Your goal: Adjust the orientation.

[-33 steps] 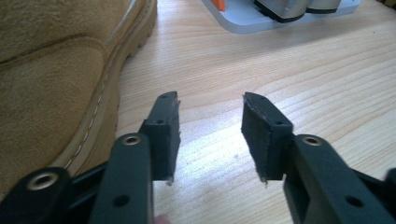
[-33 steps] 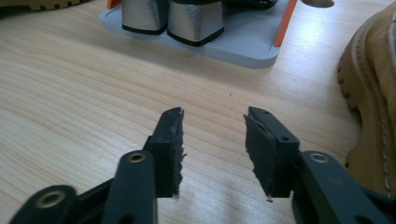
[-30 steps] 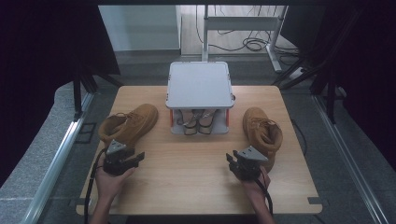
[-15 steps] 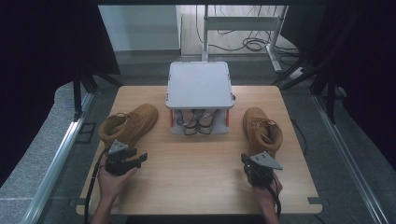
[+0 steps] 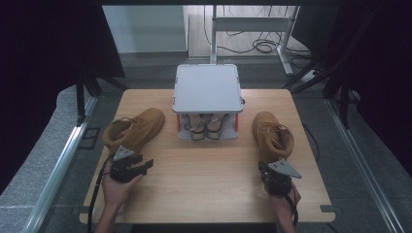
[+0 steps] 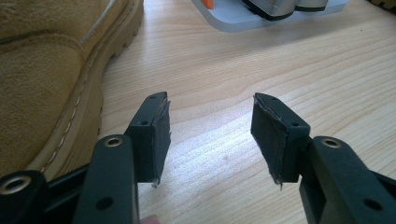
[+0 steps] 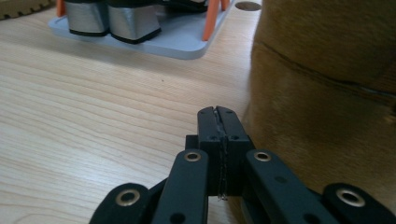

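Boots point(image 5: 134, 130) point(image 5: 273, 135) are stood on the table point(image 5: 209, 170) either side of a grey rack point(image 5: 208, 89), so the shut, empty right gripper point(image 5: 272, 170) should be reopened before the heel just beside it is gripped, while the left gripper point(image 5: 145, 165) is held wide and empty near its boot.

Left black two-jaw gripper point(image 5: 145, 165), lower left of high view: jaws apart, empty. Right black two-jaw gripper point(image 5: 268, 171), lower right: jaws just closed together, empty.
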`<state>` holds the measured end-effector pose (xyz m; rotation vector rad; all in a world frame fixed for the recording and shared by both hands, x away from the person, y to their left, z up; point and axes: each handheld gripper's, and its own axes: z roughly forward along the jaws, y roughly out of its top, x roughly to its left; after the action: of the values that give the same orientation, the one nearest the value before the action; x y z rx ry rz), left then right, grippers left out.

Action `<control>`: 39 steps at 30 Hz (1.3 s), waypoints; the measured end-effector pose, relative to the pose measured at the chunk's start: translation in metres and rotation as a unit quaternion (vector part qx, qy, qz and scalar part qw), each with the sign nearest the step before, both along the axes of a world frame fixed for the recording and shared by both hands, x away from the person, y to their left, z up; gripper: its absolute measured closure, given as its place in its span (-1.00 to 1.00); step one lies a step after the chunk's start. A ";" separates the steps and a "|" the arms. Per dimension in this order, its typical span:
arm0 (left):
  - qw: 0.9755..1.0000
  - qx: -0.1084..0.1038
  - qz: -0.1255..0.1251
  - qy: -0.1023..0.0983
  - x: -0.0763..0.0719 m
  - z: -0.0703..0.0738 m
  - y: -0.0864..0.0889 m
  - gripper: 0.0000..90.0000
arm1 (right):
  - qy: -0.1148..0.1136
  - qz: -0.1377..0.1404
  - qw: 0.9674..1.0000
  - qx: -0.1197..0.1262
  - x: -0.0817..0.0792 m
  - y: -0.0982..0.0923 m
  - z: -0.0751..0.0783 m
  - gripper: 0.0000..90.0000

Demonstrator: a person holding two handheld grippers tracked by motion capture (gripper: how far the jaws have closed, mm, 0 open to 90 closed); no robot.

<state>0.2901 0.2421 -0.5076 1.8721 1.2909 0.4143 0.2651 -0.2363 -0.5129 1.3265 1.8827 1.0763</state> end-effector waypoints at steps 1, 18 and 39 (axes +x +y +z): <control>1.000 -0.001 0.000 0.001 0.000 0.000 0.000 0.05 | -0.001 -0.003 1.000 -0.001 0.000 -0.002 0.000 0.98; 1.000 0.000 -0.004 0.009 0.001 -0.002 0.000 0.06 | 0.004 0.013 1.000 0.003 0.002 -0.016 0.003 0.99; 1.000 0.002 -0.004 0.012 0.002 -0.004 0.000 0.05 | 0.004 -0.031 0.999 0.014 0.000 -0.049 0.005 0.99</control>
<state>0.2919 0.2425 -0.5114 1.8912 1.2994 0.3913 0.2656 -0.2852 -0.5082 1.3977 1.8260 1.0716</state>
